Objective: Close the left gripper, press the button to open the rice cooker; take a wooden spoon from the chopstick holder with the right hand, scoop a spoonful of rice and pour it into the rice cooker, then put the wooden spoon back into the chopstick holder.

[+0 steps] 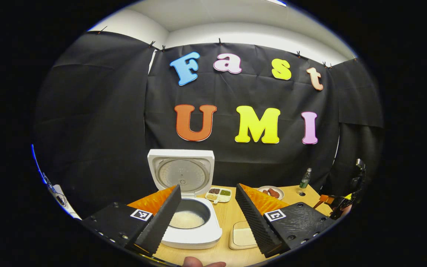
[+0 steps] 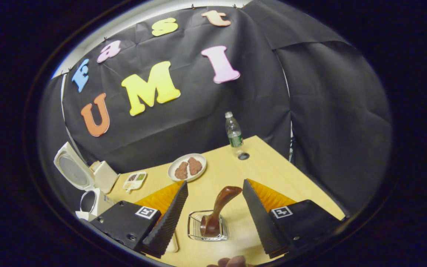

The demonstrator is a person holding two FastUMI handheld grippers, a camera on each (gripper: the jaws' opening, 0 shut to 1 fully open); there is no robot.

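Both fingers of your right tool stand spread beside the wooden spoon in the chopstick holder, so centre on its handle before pinching.

1. A plate with two brownish food pieces sat toward the table's far edge.
2. Green-labelled bottle stood upright by the far corner.
3. Small divided dish of grains was left of the plate.

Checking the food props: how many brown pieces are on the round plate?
2, side by side on the plate: left piece, right piece.
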